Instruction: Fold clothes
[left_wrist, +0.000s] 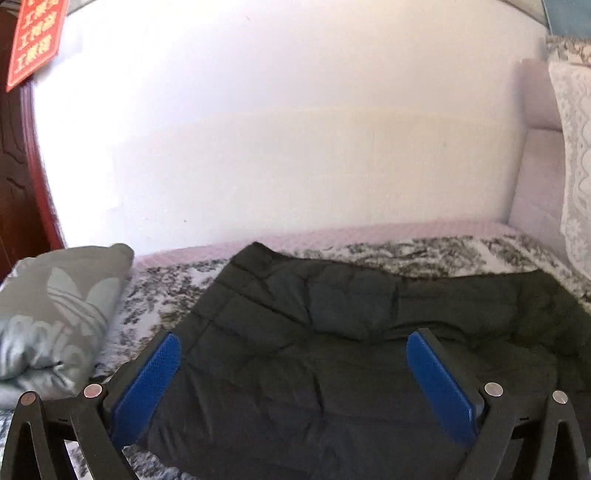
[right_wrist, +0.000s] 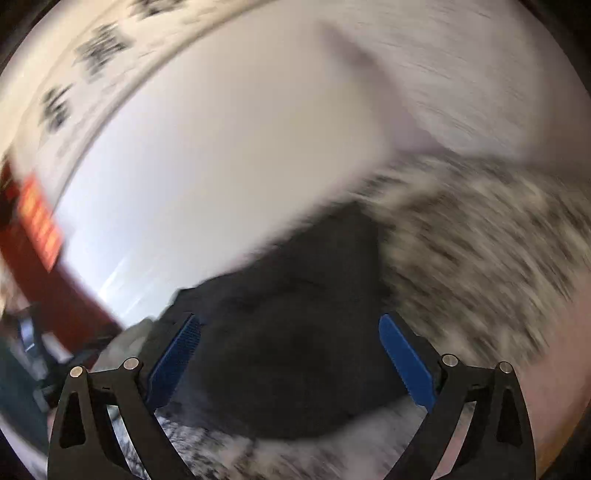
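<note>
The bedspread (left_wrist: 424, 254) right of the black jacket (left_wrist: 332, 332) lies bare; a grey garment (left_wrist: 55, 314) crowds its left.

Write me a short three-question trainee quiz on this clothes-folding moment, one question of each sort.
1. True or false: the left tool is clamped on the dark quilted garment.
2. Multiple choice: what lies left of the dark garment in the left wrist view? A) a grey folded garment with a pale leaf logo B) a blue towel C) a pair of shoes
3. Fill in: the right wrist view is heavily ____, though the right tool shows both blue pads apart.

Key: 1 false, its pads stand wide apart above the fabric; 2 A; 3 blurred.
</note>
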